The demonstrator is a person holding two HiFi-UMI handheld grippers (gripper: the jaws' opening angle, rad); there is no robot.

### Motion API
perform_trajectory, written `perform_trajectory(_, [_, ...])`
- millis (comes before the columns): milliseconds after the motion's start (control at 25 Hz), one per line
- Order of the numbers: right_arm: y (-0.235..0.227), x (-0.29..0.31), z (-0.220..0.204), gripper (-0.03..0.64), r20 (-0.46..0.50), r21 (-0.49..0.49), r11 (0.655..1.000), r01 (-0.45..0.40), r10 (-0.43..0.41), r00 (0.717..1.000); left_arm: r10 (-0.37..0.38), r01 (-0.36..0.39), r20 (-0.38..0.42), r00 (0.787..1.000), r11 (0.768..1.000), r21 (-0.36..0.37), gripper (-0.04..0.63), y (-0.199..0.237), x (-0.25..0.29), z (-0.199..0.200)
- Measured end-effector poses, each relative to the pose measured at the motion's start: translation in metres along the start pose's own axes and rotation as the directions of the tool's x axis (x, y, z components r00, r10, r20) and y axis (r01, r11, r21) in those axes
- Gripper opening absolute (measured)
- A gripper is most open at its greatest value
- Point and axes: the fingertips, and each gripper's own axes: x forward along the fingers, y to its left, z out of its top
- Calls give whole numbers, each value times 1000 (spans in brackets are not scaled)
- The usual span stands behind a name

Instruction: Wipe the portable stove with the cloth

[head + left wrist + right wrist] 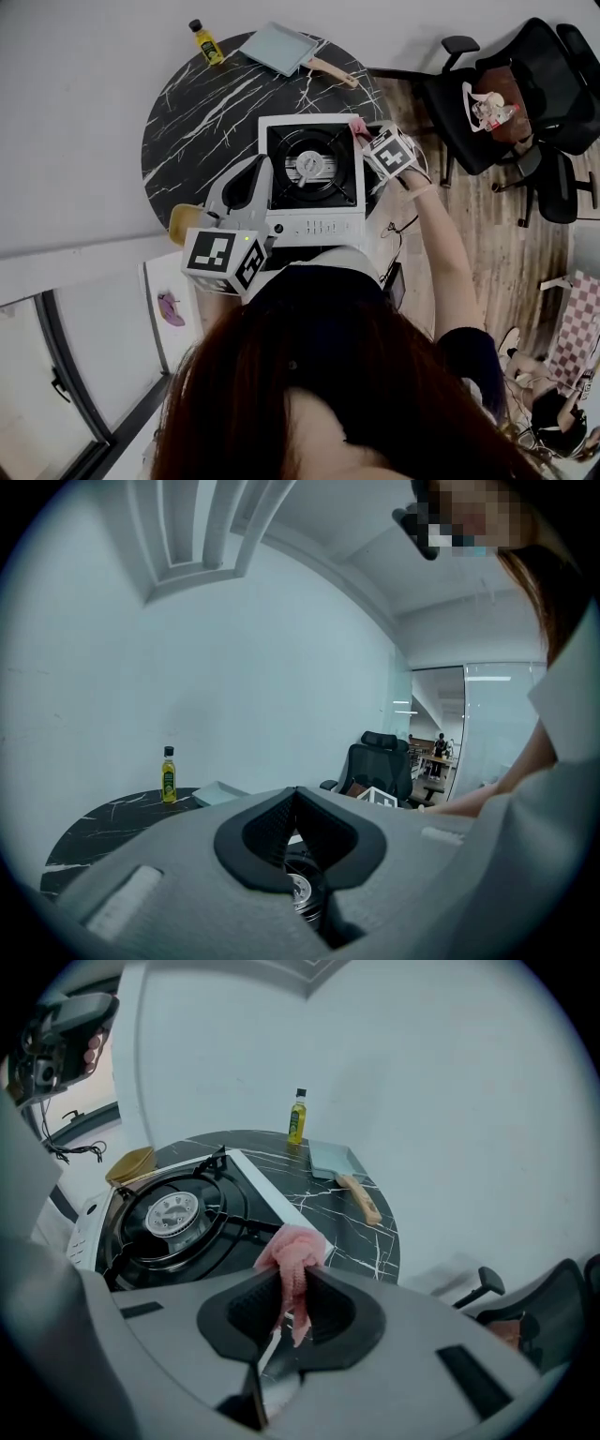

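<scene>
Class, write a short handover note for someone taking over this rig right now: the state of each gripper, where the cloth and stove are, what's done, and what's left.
Left gripper: shut and empty, held over the left edge of the portable stove.
Right gripper: shut on the pink cloth, which is at the stove's right edge.
The stove stands on the black marble table.
Done: the cloth is gripped and at the stove.
Left: wipe the stove. How much is already wiped cannot be told.

No legible text; bottle (205,42) label, stove (314,226) panel markings too small.
</scene>
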Motion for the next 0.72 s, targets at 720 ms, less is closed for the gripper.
perform_trajectory(720, [6,-7,-2,64,-46,109,979,170,-166,985,-4,4,-1,1000,1000,-12,12,-2,-9,-5])
